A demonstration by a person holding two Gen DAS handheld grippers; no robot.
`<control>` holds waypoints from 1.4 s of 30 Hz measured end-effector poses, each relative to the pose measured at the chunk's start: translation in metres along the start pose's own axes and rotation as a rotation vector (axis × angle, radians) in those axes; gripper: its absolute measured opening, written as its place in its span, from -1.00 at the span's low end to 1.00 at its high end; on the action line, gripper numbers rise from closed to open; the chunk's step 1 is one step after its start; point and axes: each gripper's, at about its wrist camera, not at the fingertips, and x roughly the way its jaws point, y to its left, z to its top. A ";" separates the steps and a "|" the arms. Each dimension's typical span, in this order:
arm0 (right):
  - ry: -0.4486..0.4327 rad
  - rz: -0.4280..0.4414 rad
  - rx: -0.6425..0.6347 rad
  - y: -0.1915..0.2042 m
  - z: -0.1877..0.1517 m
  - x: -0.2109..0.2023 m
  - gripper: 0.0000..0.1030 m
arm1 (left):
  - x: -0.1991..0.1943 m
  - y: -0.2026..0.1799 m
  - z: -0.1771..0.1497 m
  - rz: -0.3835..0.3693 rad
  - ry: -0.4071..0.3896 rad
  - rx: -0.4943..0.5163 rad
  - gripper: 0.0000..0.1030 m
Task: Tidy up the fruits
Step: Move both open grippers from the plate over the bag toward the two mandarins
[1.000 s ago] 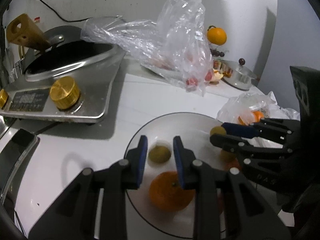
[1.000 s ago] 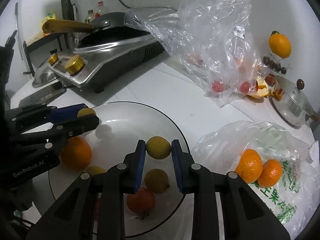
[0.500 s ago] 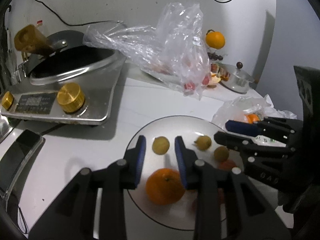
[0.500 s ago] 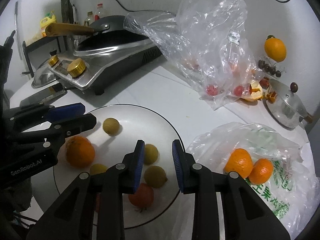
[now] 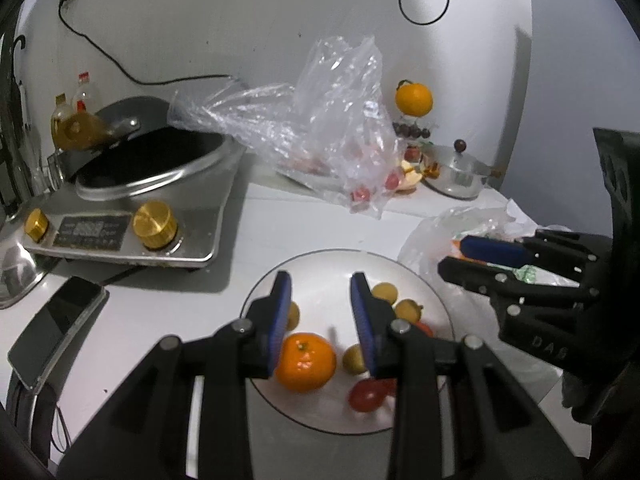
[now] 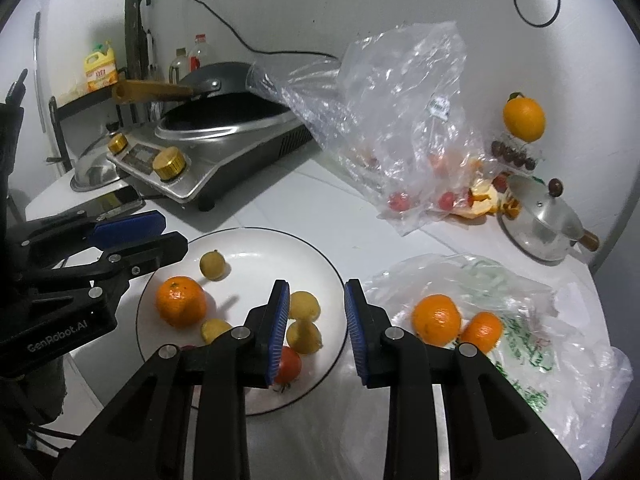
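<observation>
The white plate [image 6: 320,264] holds six fruits: one orange [image 6: 181,306] at nine o'clock, four small yellow fruits [image 6: 213,265] across the middle, and one red fruit [image 6: 289,365] at six o'clock. Two more oranges [image 6: 437,319] lie in the printed plastic bag [image 6: 532,320] at the plate's three o'clock. The left tongs [image 5: 321,309] hang above the plate, jaws slightly apart, having just been opening, gripping nothing. The right tongs [image 6: 316,312] hover over the plate's right edge, jaws narrowly apart and empty. One orange [image 6: 524,117] sits at the back wall.
</observation>
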 end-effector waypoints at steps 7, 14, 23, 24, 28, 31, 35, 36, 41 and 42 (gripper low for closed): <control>-0.045 -0.016 0.006 -0.002 -0.001 -0.028 -0.41 | -0.020 -0.012 0.003 0.004 -0.033 0.013 -0.35; -0.091 -0.038 0.016 -0.007 -0.004 -0.058 -0.24 | -0.044 -0.024 0.004 0.001 -0.079 0.007 0.22; -0.146 -0.074 0.024 -0.013 -0.011 -0.092 -0.24 | -0.072 -0.045 0.008 -0.004 -0.124 0.025 0.22; -0.149 -0.078 0.025 -0.014 -0.012 -0.094 -0.24 | -0.075 -0.047 0.008 -0.004 -0.130 0.028 0.22; -0.171 -0.087 0.028 -0.019 -0.015 -0.108 -0.23 | -0.083 -0.056 0.011 -0.007 -0.145 0.033 0.22; -0.188 -0.093 0.029 -0.024 -0.016 -0.118 -0.23 | -0.088 -0.065 0.013 0.001 -0.154 0.040 0.22; -0.208 -0.097 0.023 -0.030 -0.018 -0.130 -0.23 | -0.093 -0.077 0.018 0.004 -0.167 0.050 0.22; -0.213 -0.098 0.023 -0.033 -0.018 -0.133 -0.23 | -0.093 -0.080 0.019 0.005 -0.169 0.052 0.22; -0.241 -0.104 0.032 -0.046 -0.020 -0.145 -0.23 | -0.092 -0.095 0.022 0.014 -0.168 0.065 0.22; -0.246 -0.104 0.035 -0.049 -0.021 -0.147 -0.23 | -0.091 -0.099 0.022 0.019 -0.166 0.071 0.22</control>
